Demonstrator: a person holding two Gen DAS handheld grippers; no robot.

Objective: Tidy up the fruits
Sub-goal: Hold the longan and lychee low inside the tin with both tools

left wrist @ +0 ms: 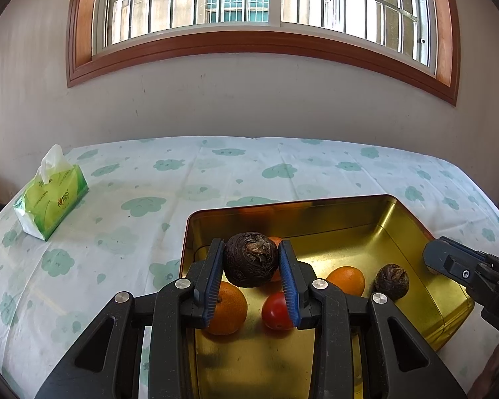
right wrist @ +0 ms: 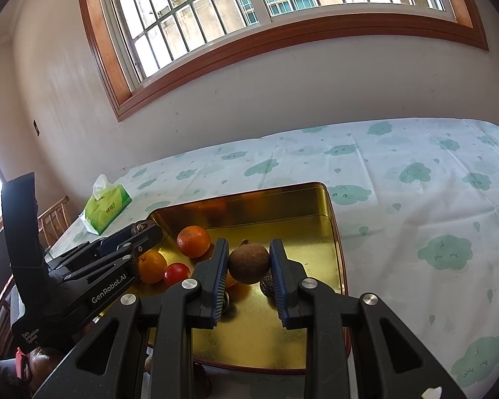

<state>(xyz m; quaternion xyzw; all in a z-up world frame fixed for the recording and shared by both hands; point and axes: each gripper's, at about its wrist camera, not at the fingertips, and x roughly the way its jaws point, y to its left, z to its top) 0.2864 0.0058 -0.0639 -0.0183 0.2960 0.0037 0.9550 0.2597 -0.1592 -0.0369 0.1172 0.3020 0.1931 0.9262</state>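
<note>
My left tongs (left wrist: 251, 263) grip a dark wrinkled fruit (left wrist: 251, 259) above the gold tin (left wrist: 415, 286); my right tongs (right wrist: 248, 262) clamp a brown round fruit (right wrist: 249, 262) over it, oranges (right wrist: 193, 241) at ten o'clock.

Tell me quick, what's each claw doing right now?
Left gripper: closed on a dark wrinkled fruit.
Right gripper: closed on a round brown fruit.

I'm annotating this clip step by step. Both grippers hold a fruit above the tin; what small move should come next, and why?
Probably lower the left gripper and release its dark wrinkled round fruit onto bare floor of the gold metal tin. It hangs clamped over the orange mandarins and red tomato already inside.
</note>
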